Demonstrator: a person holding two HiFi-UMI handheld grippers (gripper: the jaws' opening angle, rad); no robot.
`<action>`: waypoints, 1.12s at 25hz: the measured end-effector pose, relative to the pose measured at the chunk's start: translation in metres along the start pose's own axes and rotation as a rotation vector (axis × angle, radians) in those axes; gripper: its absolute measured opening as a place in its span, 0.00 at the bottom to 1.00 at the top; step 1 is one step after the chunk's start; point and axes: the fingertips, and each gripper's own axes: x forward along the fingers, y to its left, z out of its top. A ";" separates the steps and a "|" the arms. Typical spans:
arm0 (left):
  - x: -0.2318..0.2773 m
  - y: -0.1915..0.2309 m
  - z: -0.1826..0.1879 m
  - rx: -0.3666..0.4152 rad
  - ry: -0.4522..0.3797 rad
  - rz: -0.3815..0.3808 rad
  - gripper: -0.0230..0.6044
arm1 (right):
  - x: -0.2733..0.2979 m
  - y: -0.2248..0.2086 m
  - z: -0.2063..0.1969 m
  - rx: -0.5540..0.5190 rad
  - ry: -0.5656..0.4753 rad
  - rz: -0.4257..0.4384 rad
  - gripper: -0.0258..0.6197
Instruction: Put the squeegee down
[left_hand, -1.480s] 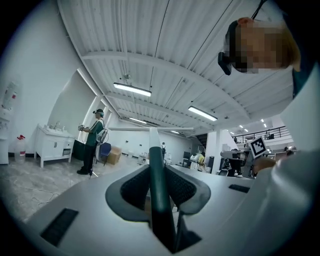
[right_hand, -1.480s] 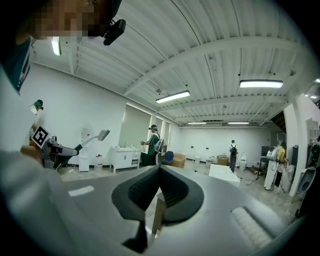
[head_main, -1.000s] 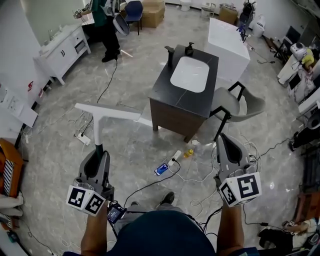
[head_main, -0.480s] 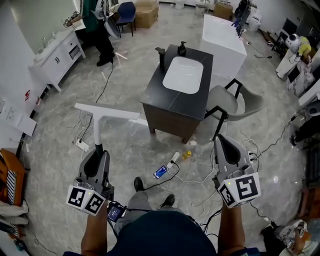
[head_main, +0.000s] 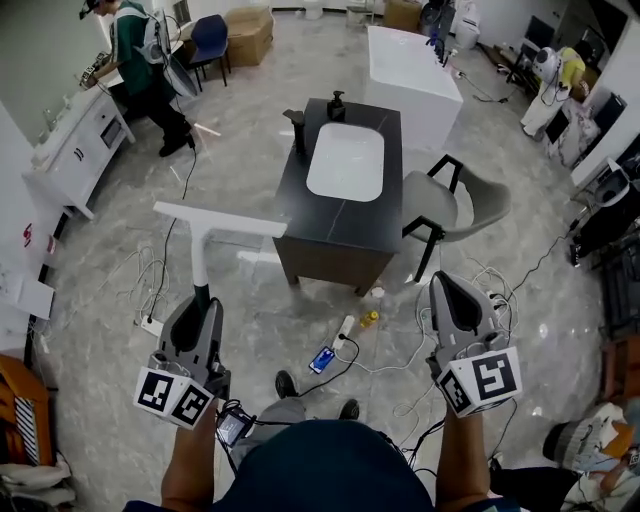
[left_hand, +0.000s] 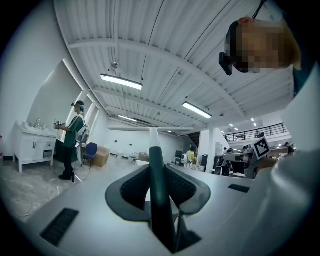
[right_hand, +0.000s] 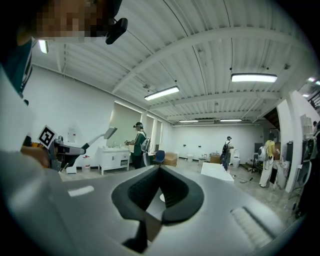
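**A:** On our left gripper (head_main: 203, 297) the fingers pinch the squeegee (head_main: 197, 250) by its dark handle, one on each side.

**B:** We see that in the left gripper view too: the handle runs straight out between the jaws. The white shaft goes on from there, and the blade sits crosswise at its far end.

**A:** Where do we have it?

**B:** In the air over the floor (head_main: 120, 290), touching nothing else. In the head view the blade's right tip comes close to the counter (head_main: 345, 225), by its near left corner. We cannot tell whether they are level with each other.

**A:** And our right gripper (head_main: 446, 279)?

**B:** Its fingers are pressed together at the tips, with nothing between them. It points ahead over the cables (head_main: 395, 355), beside the chair (head_main: 470, 205) at the counter's right edge.

**A:** Farther out?

**B:** A white basin (head_main: 346, 162) is set in the counter, and a phone (head_main: 322, 360) lies on the floor between our grippers. A person (head_main: 140, 60) stands by a white cabinet (head_main: 70, 150) at the far left.
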 end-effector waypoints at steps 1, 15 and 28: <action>0.006 0.010 0.003 -0.001 0.004 -0.014 0.19 | 0.009 0.003 0.004 0.000 -0.001 -0.014 0.05; 0.085 0.104 0.015 -0.046 0.025 -0.131 0.19 | 0.103 0.027 0.022 -0.039 0.025 -0.106 0.05; 0.155 0.070 -0.003 -0.029 0.027 0.048 0.19 | 0.173 -0.072 0.012 -0.018 -0.009 0.077 0.05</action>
